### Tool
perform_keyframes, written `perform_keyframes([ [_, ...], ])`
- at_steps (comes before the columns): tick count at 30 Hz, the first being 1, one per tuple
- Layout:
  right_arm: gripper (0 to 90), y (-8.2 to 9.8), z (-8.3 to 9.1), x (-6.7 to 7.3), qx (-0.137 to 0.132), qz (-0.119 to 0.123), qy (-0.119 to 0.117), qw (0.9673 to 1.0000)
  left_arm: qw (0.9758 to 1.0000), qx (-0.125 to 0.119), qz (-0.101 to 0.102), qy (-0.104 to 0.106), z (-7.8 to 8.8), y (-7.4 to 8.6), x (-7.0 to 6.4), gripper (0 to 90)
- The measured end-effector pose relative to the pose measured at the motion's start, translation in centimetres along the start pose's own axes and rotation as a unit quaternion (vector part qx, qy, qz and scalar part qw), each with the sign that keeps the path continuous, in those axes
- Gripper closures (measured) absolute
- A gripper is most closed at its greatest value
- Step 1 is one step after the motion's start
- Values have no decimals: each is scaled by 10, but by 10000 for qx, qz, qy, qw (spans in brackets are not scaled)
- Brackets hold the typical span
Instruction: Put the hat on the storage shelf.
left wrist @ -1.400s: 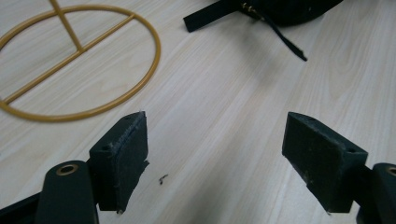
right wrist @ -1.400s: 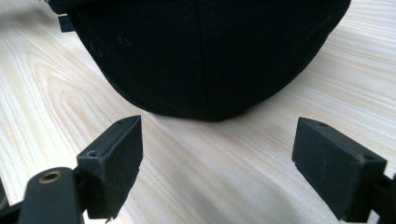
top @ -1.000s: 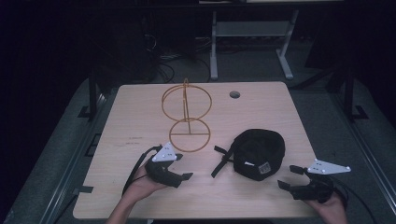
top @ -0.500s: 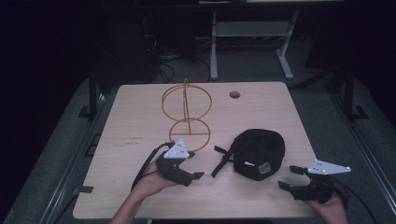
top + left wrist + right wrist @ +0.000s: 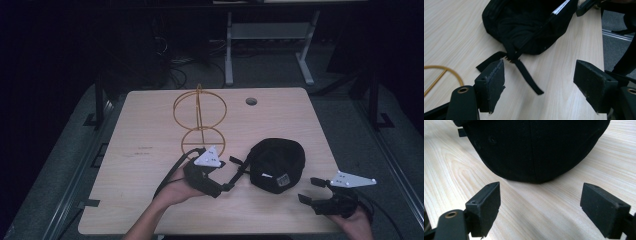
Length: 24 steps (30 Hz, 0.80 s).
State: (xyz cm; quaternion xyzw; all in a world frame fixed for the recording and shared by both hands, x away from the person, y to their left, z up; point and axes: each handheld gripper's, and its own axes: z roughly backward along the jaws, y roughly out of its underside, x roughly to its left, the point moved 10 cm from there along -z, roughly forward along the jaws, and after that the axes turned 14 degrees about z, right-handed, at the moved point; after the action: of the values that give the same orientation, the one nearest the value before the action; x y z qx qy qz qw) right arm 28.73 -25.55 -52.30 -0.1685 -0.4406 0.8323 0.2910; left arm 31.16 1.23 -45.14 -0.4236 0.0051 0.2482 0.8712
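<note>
A black cap point(image 5: 277, 162) lies on the wooden table point(image 5: 140, 150), right of centre, with its adjusting strap point(image 5: 239, 167) trailing to the left. My left gripper point(image 5: 226, 183) stands open just left of that strap. In the left gripper view the strap end point(image 5: 527, 78) lies on the table between the wide-apart jaws of the left gripper point(image 5: 540, 75), and the cap point(image 5: 524, 22) is beyond. My right gripper point(image 5: 310, 190) is open at the front right, a little short of the cap. In the right gripper view the right gripper point(image 5: 540, 192) faces the cap's crown point(image 5: 534, 147) with nothing between its jaws.
A gold wire stand point(image 5: 200, 120) made of rings on an upright rod rises at the table's centre, just behind the left gripper; part of its base ring point(image 5: 439, 71) is in the left gripper view. A round cable hole point(image 5: 251, 101) sits near the far edge. The floor drops off past the right edge.
My left gripper has moved right and slightly forward, closing in on the cap's strap. The right gripper and the cap have stayed where they were.
</note>
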Motion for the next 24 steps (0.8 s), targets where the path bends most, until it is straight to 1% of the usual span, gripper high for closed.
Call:
perform_keyframes([
  [3, 162, -1, 1, -1, -45, -28, 15, 10000, 10000, 27, -38, 55, -5, -5, -4, 247],
  [7, 162, -1, 1, -1, -39, 0, 2, 10000, 9999, 104, -85, 105, -13, -9, -8, 249],
  [11, 162, -1, 1, -1, -70, 1, 3, 10000, 9997, 117, -111, 188, -19, -15, -12, 250],
  [15, 162, -1, 1, -1, -61, -3, 3, 10000, 9994, 143, -194, 238, -25, -20, -16, 252],
  [16, 162, -1, 1, -1, -59, 1, 5, 10000, 9993, 146, -223, 260, -26, -21, -17, 268],
  [18, 162, -1, 1, 0, -42, 12, -5, 10000, 9992, 117, -250, 290, -29, -25, -20, 271],
  [21, 162, -2, 1, 0, -51, 3, -12, 10000, 9988, 139, -302, 368, -34, -31, -25, 271],
  [24, 162, -2, 1, 0, -54, 12, -21, 10000, 9983, 172, -392, 386, -39, -35, -28, 272],
])
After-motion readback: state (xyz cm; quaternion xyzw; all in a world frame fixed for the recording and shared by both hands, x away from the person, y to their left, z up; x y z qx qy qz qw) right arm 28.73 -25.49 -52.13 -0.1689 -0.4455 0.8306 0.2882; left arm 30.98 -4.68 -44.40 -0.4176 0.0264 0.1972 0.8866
